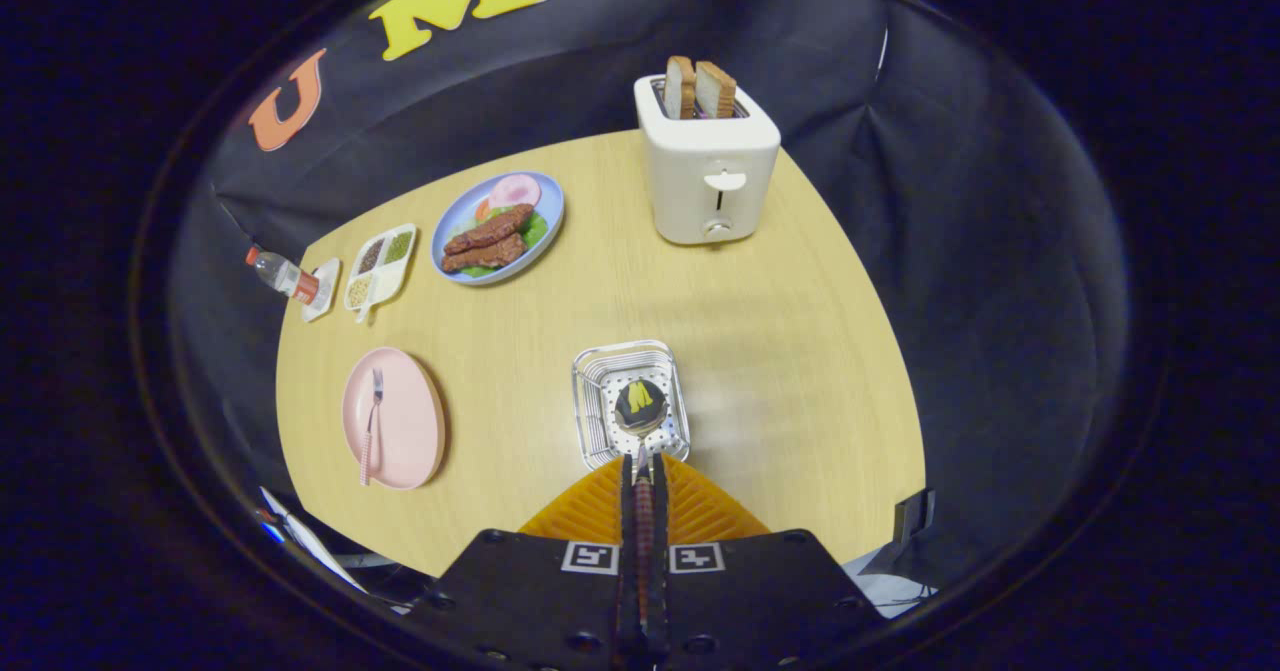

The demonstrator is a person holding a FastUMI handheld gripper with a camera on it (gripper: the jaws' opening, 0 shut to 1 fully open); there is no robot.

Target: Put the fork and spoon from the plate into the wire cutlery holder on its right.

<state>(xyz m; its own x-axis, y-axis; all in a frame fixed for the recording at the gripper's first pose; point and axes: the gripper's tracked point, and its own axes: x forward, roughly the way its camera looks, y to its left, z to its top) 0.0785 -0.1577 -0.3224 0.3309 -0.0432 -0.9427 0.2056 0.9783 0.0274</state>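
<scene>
Light wood table, rounded edge. Directly on it:
- wire cutlery holder, just ahead of the fingertips
- pink plate, left of the fingers, near the front edge
- white toaster, far beyond the fingers, at the back edge
- blue plate with food, far left of the toaster
- white sectioned tray, just left of the blue plate
- small white dish, at the far left edge, touching or just beside the tray, hard to tell with the fisheye distortion
- bottle, looks tilted onto that dish, overhanging the table edge
</scene>
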